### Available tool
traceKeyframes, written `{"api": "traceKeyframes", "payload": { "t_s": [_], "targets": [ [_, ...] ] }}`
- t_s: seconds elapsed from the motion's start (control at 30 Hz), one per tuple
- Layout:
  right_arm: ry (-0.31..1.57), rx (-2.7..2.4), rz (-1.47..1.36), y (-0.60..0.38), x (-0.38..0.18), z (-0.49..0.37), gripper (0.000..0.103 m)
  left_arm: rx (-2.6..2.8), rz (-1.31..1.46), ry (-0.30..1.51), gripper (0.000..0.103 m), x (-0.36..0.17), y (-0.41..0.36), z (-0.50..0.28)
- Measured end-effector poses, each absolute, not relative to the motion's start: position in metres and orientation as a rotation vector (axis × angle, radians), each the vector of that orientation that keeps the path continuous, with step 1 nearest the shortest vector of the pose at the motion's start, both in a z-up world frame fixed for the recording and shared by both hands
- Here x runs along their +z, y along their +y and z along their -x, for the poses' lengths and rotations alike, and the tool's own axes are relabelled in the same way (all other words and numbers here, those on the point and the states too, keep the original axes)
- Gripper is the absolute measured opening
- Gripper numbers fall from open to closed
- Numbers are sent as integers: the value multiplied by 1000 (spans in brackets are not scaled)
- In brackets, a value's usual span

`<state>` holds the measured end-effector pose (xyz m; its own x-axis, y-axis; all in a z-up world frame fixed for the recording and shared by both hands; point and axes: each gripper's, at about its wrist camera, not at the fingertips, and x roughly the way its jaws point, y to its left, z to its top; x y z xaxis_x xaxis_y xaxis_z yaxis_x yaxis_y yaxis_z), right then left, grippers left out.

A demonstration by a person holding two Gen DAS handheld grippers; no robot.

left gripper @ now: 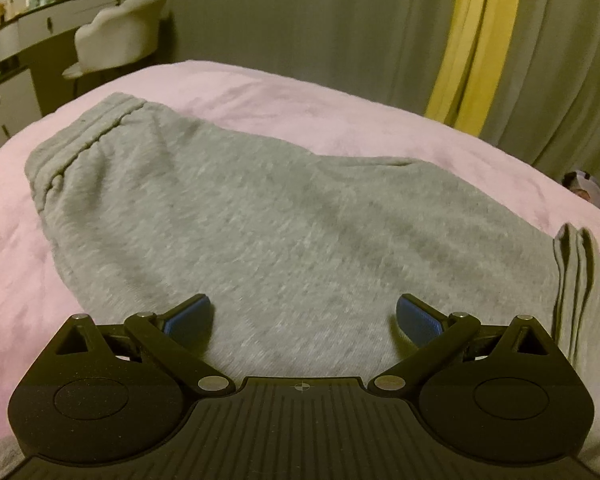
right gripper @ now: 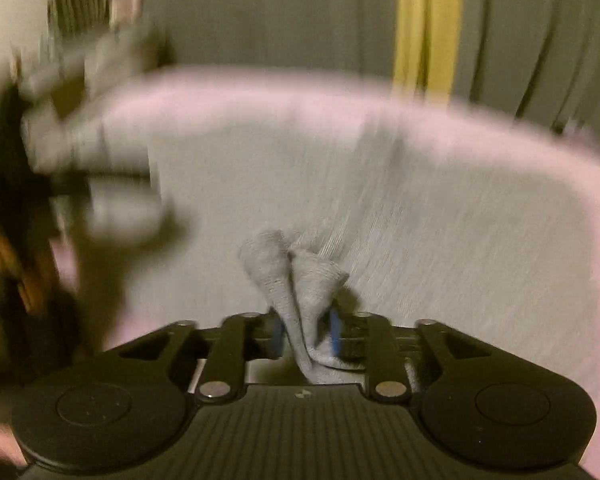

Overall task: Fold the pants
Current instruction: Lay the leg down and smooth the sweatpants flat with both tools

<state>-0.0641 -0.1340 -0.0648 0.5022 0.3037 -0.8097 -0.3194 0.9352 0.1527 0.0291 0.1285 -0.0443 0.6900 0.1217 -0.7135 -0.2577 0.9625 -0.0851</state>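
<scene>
Grey pants (left gripper: 260,216) lie across the pink bed cover (left gripper: 284,92), waistband toward the bed's far left corner, legs running off toward its right edge. They look already doubled leg on leg, which is why one flat panel faces me.

My left gripper (left gripper: 304,316) hangs over the near middle of the cloth, blue pads (left gripper: 192,316) spread wide with nothing between them. I hold it there so the panel lies pinned in place by its own weight and I have a free hand near the fold line.

My right gripper (right gripper: 304,332) has a bunched ridge of the grey fabric (right gripper: 296,280) standing up between its pads. The gap is narrow — the view is smeared by motion, so I cannot say for certain that both pads press on the cloth, though it appears pinched. I grip at a gathered cuff or hem, probably, because both layers then travel together when the end is carried across toward the waistband.

Judgement: lengthwise fold under way, not yet laid down.
</scene>
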Motion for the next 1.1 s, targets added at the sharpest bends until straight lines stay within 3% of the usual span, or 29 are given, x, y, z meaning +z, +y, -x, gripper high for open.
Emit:
{"api": "traceKeyframes", "payload": {
  "t_s": [0.07, 0.23, 0.27, 0.3, 0.43, 0.57, 0.7, 0.83, 0.87, 0.9, 1.1],
  "targets": [
    [948, 385, 19, -134, -64, 74, 35, 208, 180, 775, 103, -44, 128, -27],
    [900, 413, -261, -179, -30, 77, 65, 172, 102, 762, 103, -43, 113, -28],
    [881, 387, -309, -191, -24, 75, 75, 163, 81, 760, 103, -44, 109, -28],
    [859, 346, -351, -207, -20, 74, 77, 150, 52, 758, 103, -44, 104, -28],
    [855, 101, -336, -249, -23, 64, 77, 63, -42, 730, 103, -42, 81, -21],
    [1098, -51, -308, -255, -63, 31, 74, -44, -129, 680, 103, -35, 51, -4],
    [1016, -79, -163, -240, -61, 22, 80, -128, -189, 658, 103, -30, 24, 8],
    [1053, -90, -130, -240, -64, 28, 88, -195, -176, 667, 103, -24, 6, 10],
    [1080, -89, -110, -237, -64, 31, 96, -214, -162, 672, 103, -23, 4, 8],
    [1119, -82, -95, -235, -66, 33, 99, -238, -143, 683, 103, -22, 0, 7],
    [1211, 4, -61, -233, -59, 48, 99, -343, -105, 763, 103, -27, -16, -2]
  ]
}}
